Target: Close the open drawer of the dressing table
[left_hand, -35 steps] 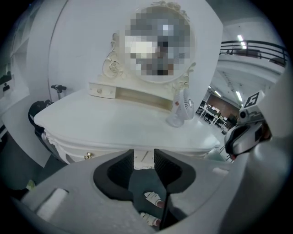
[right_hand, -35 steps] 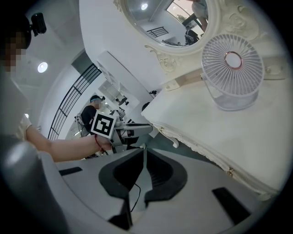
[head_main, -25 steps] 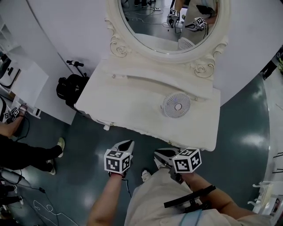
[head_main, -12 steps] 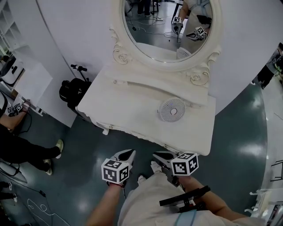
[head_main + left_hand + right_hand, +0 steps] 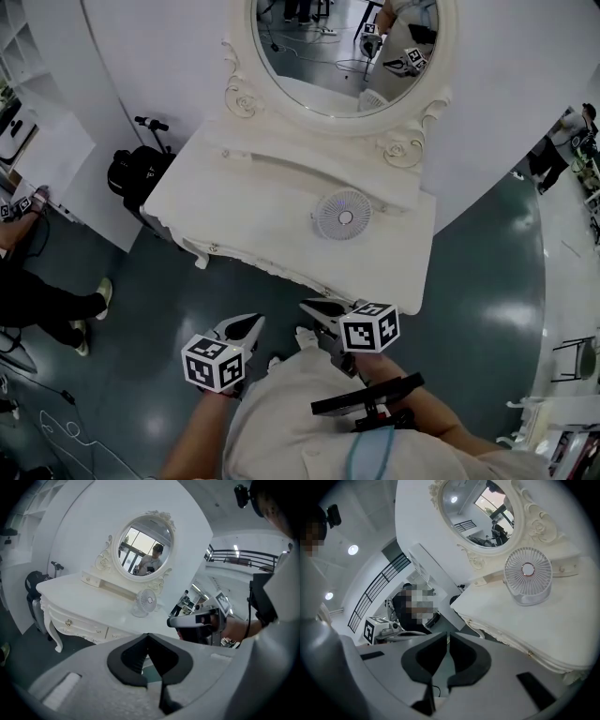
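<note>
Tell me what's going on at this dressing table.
A person stands before the white dressing table with a gripper in each hand. The left gripper and right gripper are both shut, empty and held short of the table's front, touching nothing. The drawers look pushed in; a small fan stands on top below the oval mirror.

White dressing table, drawers shut

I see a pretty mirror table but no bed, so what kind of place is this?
Probably a recording studio or lab hall, not a bedroom: the white dressing table and its oval mirror stand alone against a curved panel on a shiny dark floor, with another person nearby.
</note>
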Available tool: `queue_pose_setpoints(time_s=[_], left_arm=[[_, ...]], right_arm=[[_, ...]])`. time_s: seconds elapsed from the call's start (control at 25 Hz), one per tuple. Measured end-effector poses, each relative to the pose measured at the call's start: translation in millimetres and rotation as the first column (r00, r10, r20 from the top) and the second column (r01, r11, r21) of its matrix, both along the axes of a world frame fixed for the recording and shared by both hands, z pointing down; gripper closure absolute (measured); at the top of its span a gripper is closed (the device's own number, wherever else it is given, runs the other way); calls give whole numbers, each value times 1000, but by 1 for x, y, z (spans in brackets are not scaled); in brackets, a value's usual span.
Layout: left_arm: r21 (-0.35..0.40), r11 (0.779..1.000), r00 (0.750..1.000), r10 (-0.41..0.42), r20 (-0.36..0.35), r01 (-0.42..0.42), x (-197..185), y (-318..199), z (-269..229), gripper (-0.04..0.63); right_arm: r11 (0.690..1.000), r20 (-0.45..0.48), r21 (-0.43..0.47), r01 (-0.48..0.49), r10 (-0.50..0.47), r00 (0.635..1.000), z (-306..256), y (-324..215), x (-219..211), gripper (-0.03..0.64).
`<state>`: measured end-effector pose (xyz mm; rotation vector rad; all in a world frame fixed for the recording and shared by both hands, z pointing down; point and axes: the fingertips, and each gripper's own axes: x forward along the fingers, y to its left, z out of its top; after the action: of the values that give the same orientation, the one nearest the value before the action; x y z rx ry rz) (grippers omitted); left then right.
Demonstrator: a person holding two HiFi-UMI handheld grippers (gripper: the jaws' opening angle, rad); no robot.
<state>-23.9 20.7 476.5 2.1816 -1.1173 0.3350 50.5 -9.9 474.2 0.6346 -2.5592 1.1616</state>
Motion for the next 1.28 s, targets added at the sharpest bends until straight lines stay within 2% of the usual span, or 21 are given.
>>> queue_pose_setpoints(time_s=[0.24, 0.48, 0.88, 1.08, 1.28], left_arm=[[-2, 1000, 996, -3, -87, 3, 5, 18, -5, 586], [-8, 1000, 992, -20, -125, 20, 4, 26, -6, 586], [-1, 998, 989, -64, -132, 65, -14, 22, -4, 586], [-4, 999, 990, -50, -130, 50, -13, 19, -4, 586], [-4, 999, 991, -41, -128, 41, -10, 15, -5, 586]], right_arm=[[1000, 0, -3, 8, -8, 1000, 1, 3, -2, 598], [999, -6, 8, 35, -35, 999, -4, 9, -10, 598], [997, -47, 16, 74, -73, 996, -2, 17, -20, 601], [991, -122, 70, 115, -106, 987, -4, 14, -24, 601], [989, -134, 80, 121, -110, 985, -6, 13, -22, 601]])
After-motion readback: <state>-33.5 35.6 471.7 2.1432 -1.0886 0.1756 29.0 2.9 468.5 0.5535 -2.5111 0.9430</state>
